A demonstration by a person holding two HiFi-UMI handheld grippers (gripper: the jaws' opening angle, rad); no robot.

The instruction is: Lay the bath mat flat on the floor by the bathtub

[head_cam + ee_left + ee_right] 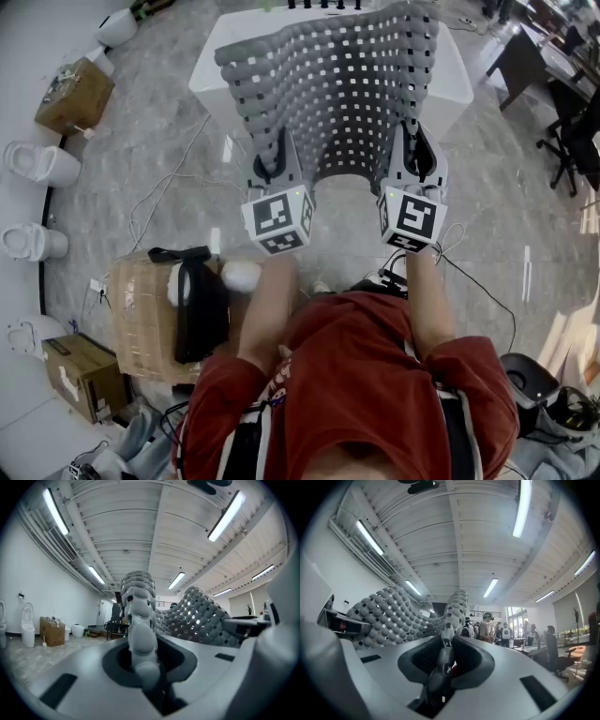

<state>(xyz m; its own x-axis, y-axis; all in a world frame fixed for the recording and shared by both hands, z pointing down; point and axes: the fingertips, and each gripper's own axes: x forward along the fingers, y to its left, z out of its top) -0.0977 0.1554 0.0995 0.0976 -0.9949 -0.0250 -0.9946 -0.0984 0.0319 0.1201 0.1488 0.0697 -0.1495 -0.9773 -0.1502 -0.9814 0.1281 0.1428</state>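
Note:
The grey bath mat (337, 84), knobbly and full of square holes, hangs spread in the air between my two grippers, in front of the white bathtub (208, 73). My left gripper (273, 161) is shut on the mat's near left edge. The right gripper (413, 150) is shut on its near right edge. In the left gripper view, a bunched fold of mat (139, 620) rises straight out of the left gripper (146, 670). In the right gripper view, the mat's edge (452, 609) is pinched in the right gripper (443, 660), and the sheet arcs off to the left.
Marble floor lies around the tub, with cables (159, 187) trailing across it. Cardboard boxes (73, 94) and white toilets (37, 164) line the left wall. A wrapped box (150, 314) sits near my left. An office chair (577, 141) and a desk stand at right. People (487, 627) stand far off.

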